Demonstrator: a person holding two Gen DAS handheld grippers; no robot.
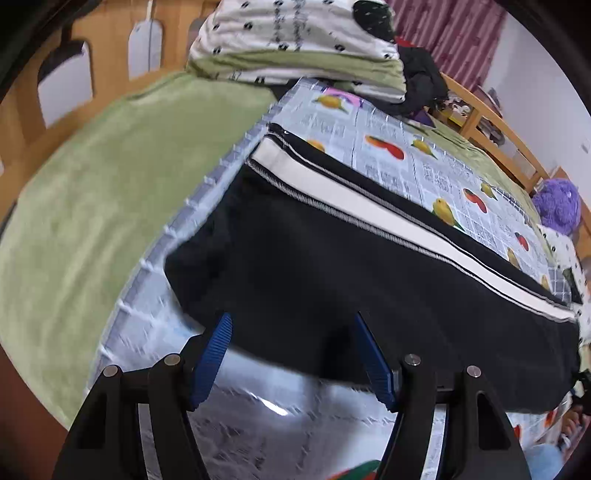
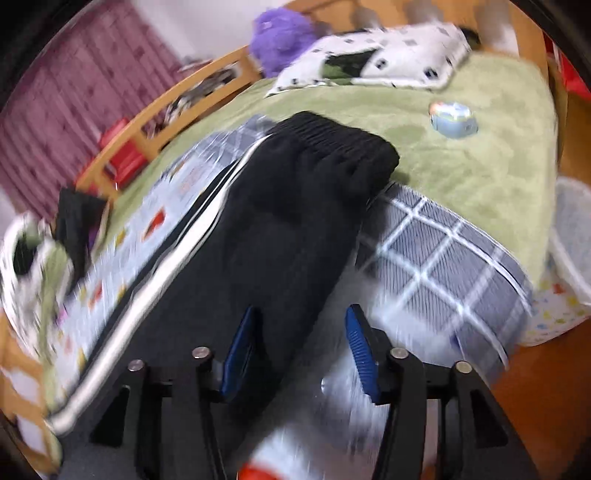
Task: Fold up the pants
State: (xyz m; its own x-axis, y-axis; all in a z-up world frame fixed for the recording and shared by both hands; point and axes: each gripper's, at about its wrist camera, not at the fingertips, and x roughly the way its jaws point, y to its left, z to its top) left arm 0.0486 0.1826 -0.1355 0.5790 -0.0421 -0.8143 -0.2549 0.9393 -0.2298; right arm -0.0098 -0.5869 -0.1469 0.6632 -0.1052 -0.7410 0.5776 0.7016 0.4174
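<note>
My left gripper stands with its blue pads spread wide, nothing pinched between them, poised at the near edge of the black pants. My right gripper is likewise parted, its pads apart over the pants' edge, gripping nothing. The pants lie flat, doubled lengthwise, white side stripe uppermost, on a fruit-print sheet spread over a green blanket. Their elastic waistband points toward a spotted pillow and a purple plush toy.
</note>
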